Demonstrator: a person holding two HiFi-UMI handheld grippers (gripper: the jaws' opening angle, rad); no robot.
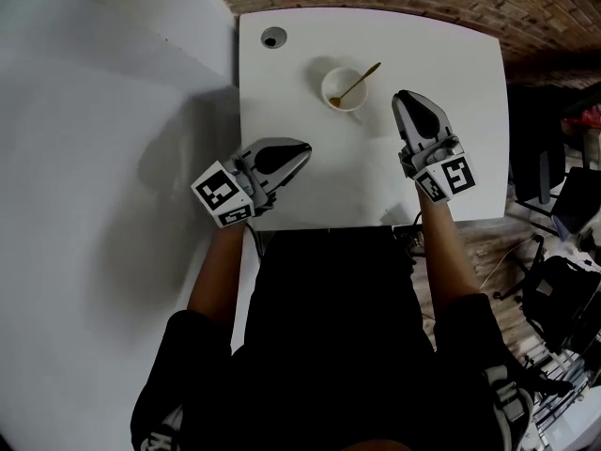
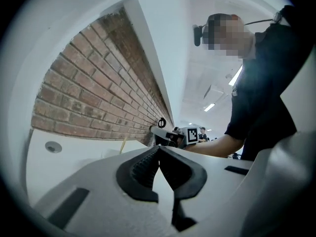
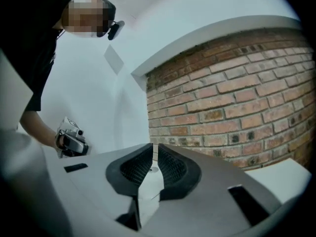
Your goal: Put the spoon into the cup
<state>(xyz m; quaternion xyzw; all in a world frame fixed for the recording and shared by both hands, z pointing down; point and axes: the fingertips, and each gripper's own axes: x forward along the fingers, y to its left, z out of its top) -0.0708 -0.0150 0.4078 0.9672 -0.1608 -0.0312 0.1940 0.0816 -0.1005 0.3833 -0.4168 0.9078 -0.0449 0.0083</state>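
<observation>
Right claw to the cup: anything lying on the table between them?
No. The head view shows only bare white table between the right claw and the cup, which has the spoon resting in it.

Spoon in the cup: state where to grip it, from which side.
Grip the spoon by the handle end jutting past the cup rim, approaching from the right gripper side. The bowl sits inside the cup; only the slanted handle is free.
</observation>
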